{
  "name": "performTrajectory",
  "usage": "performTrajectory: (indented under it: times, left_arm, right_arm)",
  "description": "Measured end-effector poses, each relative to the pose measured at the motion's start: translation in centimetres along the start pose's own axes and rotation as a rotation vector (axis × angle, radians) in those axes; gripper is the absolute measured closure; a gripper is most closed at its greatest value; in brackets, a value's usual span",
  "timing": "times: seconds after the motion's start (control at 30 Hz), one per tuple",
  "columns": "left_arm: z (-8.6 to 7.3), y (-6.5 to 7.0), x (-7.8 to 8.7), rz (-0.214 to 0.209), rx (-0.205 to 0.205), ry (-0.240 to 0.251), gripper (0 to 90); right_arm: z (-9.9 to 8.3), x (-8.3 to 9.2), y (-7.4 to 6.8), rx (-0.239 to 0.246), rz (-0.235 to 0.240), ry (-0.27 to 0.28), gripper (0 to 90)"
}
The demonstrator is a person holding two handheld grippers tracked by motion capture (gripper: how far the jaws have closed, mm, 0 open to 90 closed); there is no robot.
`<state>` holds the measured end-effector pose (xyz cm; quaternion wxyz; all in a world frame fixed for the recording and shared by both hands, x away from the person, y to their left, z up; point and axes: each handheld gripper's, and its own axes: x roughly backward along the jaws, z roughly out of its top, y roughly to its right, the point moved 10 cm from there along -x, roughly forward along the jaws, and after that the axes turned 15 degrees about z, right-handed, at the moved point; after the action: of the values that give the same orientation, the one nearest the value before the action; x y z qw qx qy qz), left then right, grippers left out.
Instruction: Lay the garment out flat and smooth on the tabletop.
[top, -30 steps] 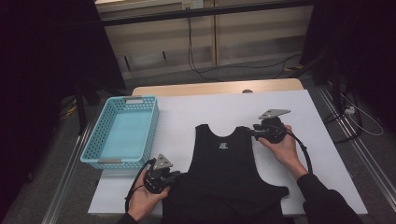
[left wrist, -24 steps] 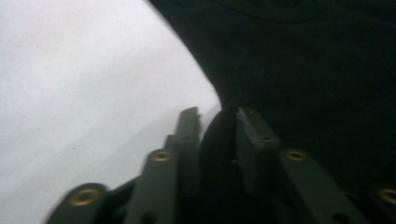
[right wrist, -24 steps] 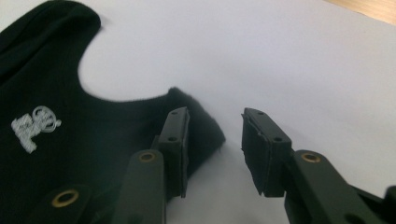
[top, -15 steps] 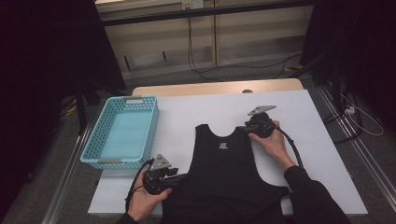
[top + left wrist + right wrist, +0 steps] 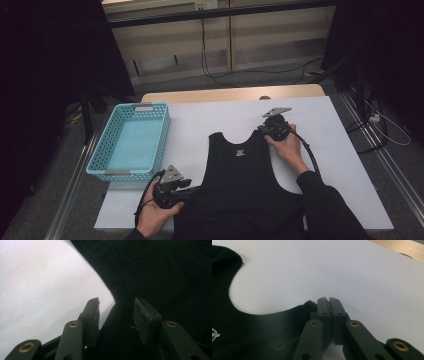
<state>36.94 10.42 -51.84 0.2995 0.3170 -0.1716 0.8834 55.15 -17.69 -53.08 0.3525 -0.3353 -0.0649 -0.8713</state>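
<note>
one black vest (image 5: 240,185) strap pinched by right gripper (image 5: 328,302).

This looks like a lab set up for recording, not a home. The white surface (image 5: 210,125) stands alone between black curtains (image 5: 55,60), with loose cables (image 5: 215,60) trailing across a grey floor (image 5: 280,75) and metal rails (image 5: 65,190) running along both sides, beneath plain pale wall panels (image 5: 170,45).
</note>
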Motion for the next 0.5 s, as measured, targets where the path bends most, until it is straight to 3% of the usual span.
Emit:
performTrajectory:
  times: [0.33,0.43,0.5]
  left_arm:
    - [0.3,-0.2,0.0,0.013,0.001,0.015,57.6]
    - [0.1,-0.1,-0.3,-0.002,0.012,-0.012,65.3]
    - [-0.1,0.0,-0.7,-0.006,0.006,-0.031,67.7]
  right_arm:
    - [1.8,-0.2,2.2,-0.010,-0.057,0.026,88.4]
    - [1.2,-0.4,2.1,-0.020,-0.019,0.013,87.9]
    - [0.7,-0.5,2.0,-0.016,-0.020,0.015,86.6]
